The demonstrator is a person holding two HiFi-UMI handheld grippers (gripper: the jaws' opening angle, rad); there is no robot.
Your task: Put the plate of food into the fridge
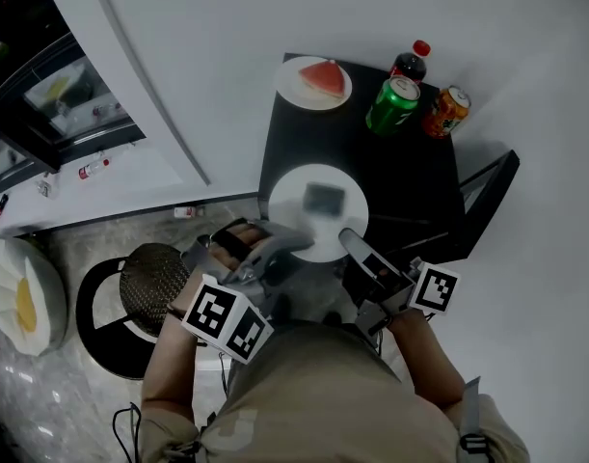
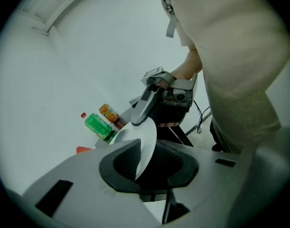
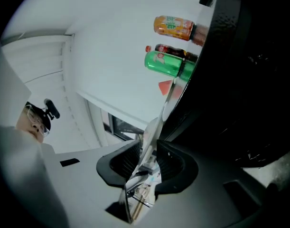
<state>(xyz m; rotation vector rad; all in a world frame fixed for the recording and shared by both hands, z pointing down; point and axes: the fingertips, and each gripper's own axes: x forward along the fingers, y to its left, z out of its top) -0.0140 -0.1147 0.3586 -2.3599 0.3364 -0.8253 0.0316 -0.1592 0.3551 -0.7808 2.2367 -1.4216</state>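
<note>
Overhead, I see the plate (image 1: 296, 212) at the black table's (image 1: 410, 177) near edge, with the left gripper (image 1: 290, 243) and right gripper (image 1: 351, 243) at opposite rims. Left gripper view: my jaws pinch the rim. Right gripper view: jaws stand apart around the rim; the green can (image 3: 166, 64) and orange can (image 3: 173, 26) carry print too small to read.

The head camera is looking steeply down onto the table (image 1: 304, 148). Both gripper cameras are facing the shared plate (image 2: 147, 144) edge-on, close.
</note>
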